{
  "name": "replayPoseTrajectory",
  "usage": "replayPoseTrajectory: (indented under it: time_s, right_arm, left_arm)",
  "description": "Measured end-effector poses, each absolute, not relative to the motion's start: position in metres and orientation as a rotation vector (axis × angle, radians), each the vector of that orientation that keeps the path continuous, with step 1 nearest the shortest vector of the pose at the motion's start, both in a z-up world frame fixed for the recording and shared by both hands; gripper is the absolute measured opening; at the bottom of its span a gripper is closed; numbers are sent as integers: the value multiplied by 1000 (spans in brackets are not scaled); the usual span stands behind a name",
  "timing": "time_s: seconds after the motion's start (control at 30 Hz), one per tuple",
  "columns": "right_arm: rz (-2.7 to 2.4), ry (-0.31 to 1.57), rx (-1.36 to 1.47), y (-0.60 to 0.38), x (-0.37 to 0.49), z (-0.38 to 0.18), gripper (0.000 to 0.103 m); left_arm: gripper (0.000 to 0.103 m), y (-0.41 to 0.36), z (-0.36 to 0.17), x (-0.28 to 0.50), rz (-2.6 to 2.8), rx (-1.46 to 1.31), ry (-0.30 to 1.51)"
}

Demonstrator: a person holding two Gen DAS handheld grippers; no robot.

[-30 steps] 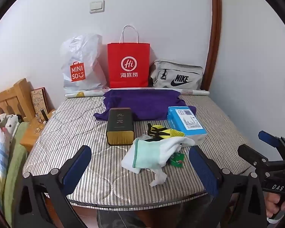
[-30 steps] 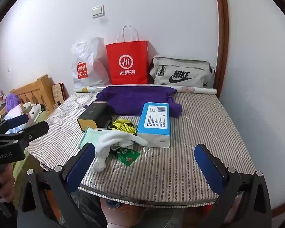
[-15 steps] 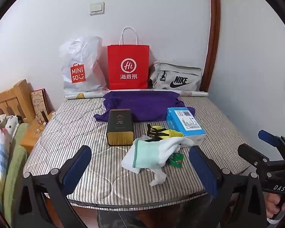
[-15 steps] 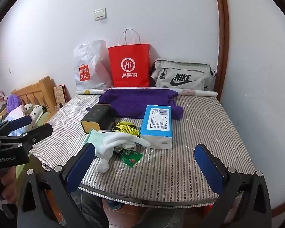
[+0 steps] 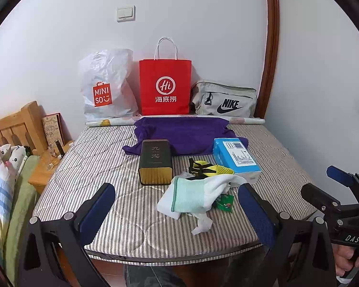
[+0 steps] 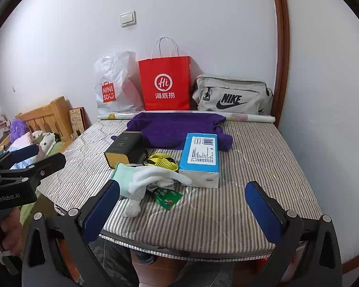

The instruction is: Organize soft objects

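Little differs from a second ago: both views have tilted up slightly, so the objects sit a touch lower in frame, and nothing on the bed has moved. The left gripper (image 5: pixel 177 212) and right gripper (image 6: pixel 182 206) hover short of the striped quilted mattress (image 5: pixel 103 167), fingers spread wide and empty. A limp white glove with a mint knitted cuff (image 5: pixel 196 191) lies near the front edge, draped over a green foil packet (image 5: pixel 225 202). Behind it lie a yellow mesh item (image 5: pixel 210 168), a dark boxy tin (image 5: pixel 155 161), a glossy blue carton (image 5: pixel 237 157) and a soft purple garment (image 5: pixel 186 134).

White bag (image 5: pixel 106 86) reads MINISO, red bag (image 5: pixel 165 87) Hi, grey pouch (image 5: pixel 225 100) NIKE.
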State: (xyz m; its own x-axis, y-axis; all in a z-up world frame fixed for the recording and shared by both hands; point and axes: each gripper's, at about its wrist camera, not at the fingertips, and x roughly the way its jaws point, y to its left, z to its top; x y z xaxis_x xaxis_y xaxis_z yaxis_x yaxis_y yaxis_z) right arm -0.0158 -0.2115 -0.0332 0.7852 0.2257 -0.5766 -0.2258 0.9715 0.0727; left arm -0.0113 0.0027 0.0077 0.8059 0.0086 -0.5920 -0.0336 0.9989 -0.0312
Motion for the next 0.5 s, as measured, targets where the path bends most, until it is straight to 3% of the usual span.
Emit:
replayPoseTrajectory:
  time_s: [0.5]
  right_arm:
    - [245, 621, -1, -211, -17, -33, 103]
  left_arm:
    - [103, 5, 8, -13, 21, -41, 632]
